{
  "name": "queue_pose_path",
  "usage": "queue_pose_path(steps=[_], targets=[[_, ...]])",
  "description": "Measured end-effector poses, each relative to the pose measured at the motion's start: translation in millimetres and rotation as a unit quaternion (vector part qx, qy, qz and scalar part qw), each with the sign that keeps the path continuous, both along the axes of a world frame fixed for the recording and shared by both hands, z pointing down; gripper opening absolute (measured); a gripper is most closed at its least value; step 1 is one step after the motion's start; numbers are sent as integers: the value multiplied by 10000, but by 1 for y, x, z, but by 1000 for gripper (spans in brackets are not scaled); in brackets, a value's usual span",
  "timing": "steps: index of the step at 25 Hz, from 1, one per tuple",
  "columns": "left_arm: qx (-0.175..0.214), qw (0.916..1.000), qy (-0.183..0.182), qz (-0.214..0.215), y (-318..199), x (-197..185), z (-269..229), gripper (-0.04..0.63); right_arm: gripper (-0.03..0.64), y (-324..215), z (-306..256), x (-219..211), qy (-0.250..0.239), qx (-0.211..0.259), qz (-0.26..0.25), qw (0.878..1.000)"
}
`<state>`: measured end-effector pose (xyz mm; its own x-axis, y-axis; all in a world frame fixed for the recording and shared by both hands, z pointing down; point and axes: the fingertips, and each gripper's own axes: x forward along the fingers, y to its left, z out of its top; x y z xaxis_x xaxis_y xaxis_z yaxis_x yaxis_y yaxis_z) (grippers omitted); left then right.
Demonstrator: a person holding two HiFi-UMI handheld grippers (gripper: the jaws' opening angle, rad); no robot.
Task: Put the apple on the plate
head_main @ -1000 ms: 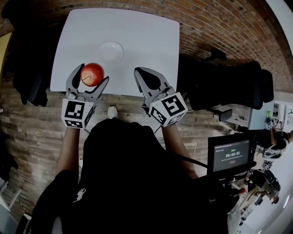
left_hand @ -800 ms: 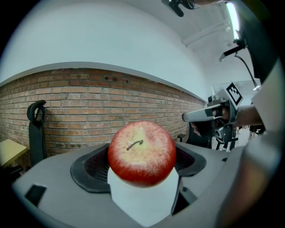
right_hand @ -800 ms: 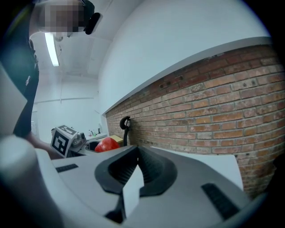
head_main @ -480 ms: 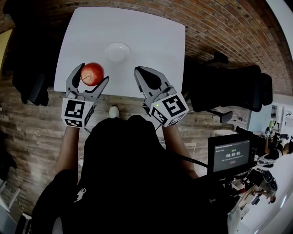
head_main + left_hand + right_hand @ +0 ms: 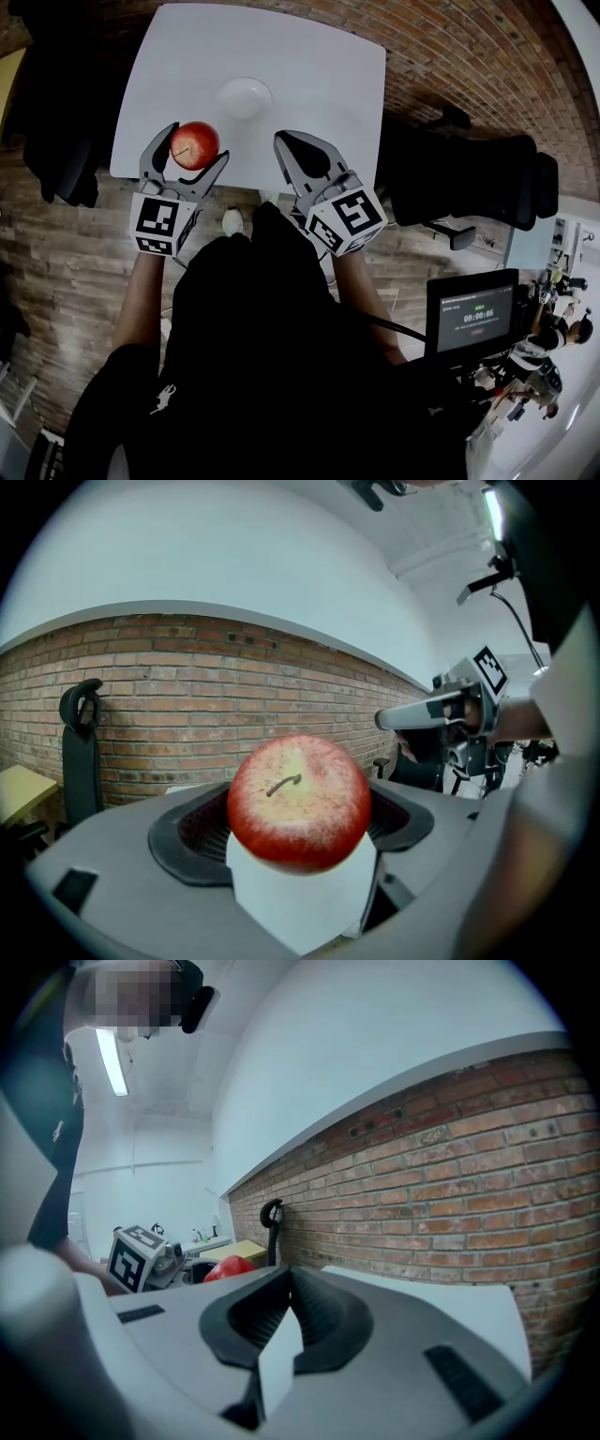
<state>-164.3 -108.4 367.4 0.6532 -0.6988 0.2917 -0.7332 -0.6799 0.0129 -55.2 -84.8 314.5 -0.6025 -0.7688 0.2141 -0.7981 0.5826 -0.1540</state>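
Note:
A red apple (image 5: 194,144) sits between the jaws of my left gripper (image 5: 195,147), which is shut on it above the near edge of the white table (image 5: 309,75). In the left gripper view the apple (image 5: 298,799) fills the space between the dark pads, stem toward the camera. A small white plate (image 5: 244,97) lies on the table beyond the apple and slightly right, apart from it. My right gripper (image 5: 281,142) hovers over the near edge to the apple's right, shut and empty. In the right gripper view its jaws (image 5: 289,1274) meet at the tips, with the apple (image 5: 225,1267) off to the left.
Black office chairs stand right of the table (image 5: 478,178) and at its left (image 5: 56,159). A monitor with a timer (image 5: 473,319) is at the lower right. A brick wall (image 5: 450,1185) runs behind the table. Wood floor lies below.
Both grippers have shifted a little forward together with the view. The apple stays in the left gripper and the right gripper stays shut.

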Motion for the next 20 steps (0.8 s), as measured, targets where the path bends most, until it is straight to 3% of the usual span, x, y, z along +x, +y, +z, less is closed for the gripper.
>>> queue_pose_path(steps=[20], targets=[[-312, 9984, -439, -184, -47, 43, 25, 417, 5, -59, 5, 38, -117, -47, -392, 9992]])
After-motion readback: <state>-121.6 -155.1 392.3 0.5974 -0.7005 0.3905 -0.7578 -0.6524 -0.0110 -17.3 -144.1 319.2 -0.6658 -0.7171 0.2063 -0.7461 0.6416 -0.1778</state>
